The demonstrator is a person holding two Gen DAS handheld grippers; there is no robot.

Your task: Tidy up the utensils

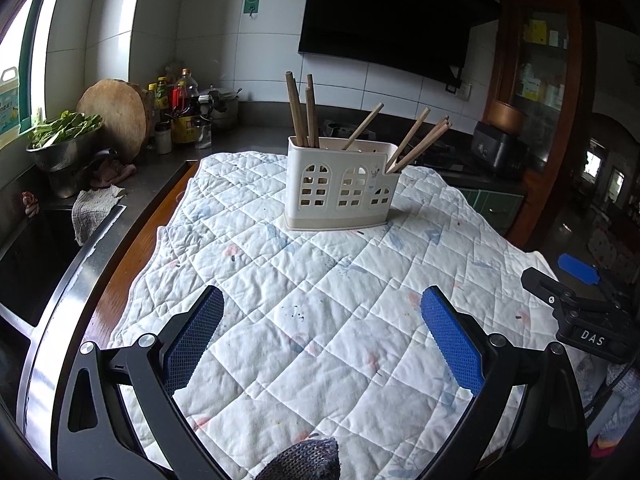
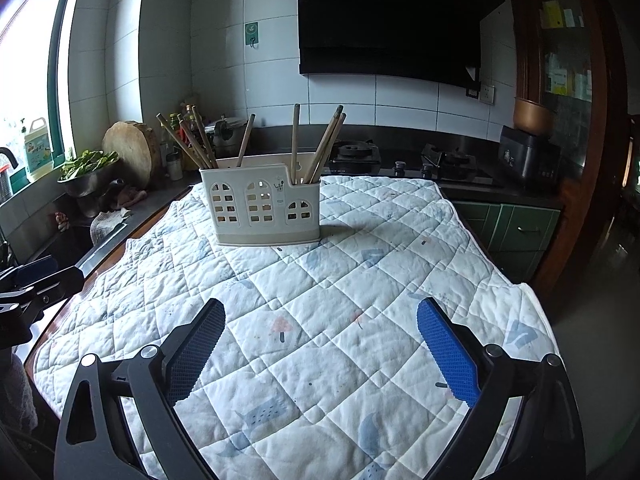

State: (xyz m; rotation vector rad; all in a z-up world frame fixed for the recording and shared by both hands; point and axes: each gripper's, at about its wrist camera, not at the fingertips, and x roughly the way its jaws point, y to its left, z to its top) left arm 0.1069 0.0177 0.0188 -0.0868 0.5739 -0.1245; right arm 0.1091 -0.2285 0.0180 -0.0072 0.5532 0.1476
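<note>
Left wrist view: your left gripper (image 1: 322,332) hangs low over the quilted cloth (image 1: 320,280), fingers spread wide, nothing between the blue pads (image 1: 452,344). Right wrist view gives the same reading for your right gripper (image 2: 320,348): fingers apart, empty, above bare cloth. Each gripper shows at the edge of the other's view, so they sit side by side at the near end of the table.

Location of task items: the cream holder (image 1: 340,184) stands upright on the cloth near its far end, well apart from both grippers. All chopsticks (image 1: 302,112) in view are inside it.

Count, right wrist view:
- Holder: one, with three compartments judging by the window fronts.
- Left compartment: about four or five chopsticks leaning left; they overlap and an exact count is not possible.
- Middle compartment: one, leaning right.
- Right compartment: one upright plus about three bunched and leaning right.
- Total: roughly nine to ten.
- Loose chopsticks on the cloth: none visible in either view.
- Other utensil types (spoons, forks): none visible.

Step in hand, as a judgement: sorting looks finished or close to it. Both hands are empty and nothing remains on the cloth.

Next move, if any: check the cloth outside both views for strays. If you want the bunches evened out, reach forward to the holder, close on one stick near its upper end, and lift straight up so the light holder does not tip.
</note>
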